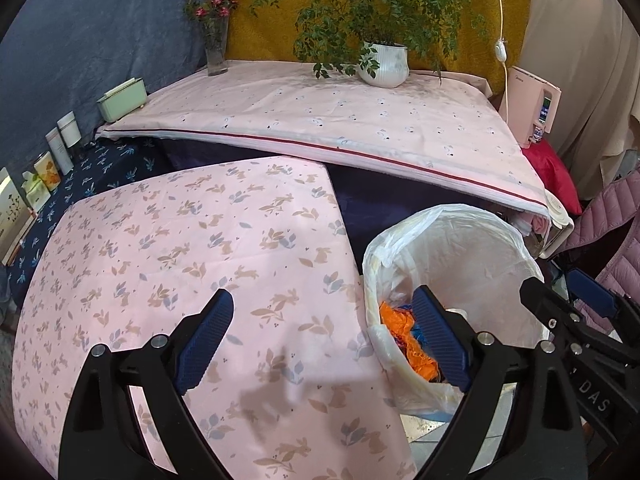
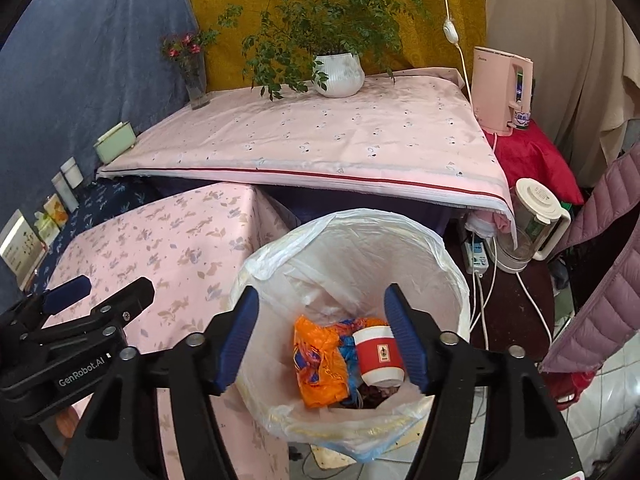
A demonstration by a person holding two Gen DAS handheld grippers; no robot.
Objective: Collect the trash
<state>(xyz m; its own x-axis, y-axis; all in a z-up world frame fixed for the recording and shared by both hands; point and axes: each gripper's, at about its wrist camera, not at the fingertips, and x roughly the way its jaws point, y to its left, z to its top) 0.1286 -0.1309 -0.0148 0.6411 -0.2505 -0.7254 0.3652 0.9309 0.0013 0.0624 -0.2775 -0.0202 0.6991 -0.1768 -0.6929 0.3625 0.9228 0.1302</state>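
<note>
Red-and-white paper cup (image 2: 380, 356) lies on its side at the bottom of the lined bin (image 2: 448, 268), beside a crumpled orange wrapper (image 2: 318, 364), directly below and between the spread fingers of the right gripper (image 2: 320, 336), which grips nothing; the cup's long axis runs roughly toward the camera, open end nearest. Left gripper (image 1: 324, 336) also stands released and empty, straddling the bin's near rim and the pink rabbit-print tablecloth (image 1: 180, 248), so the right hand is the nearer to the bin's contents. Judgement: the tabletop in view shows no further trash, so the drop looks finished.
</note>
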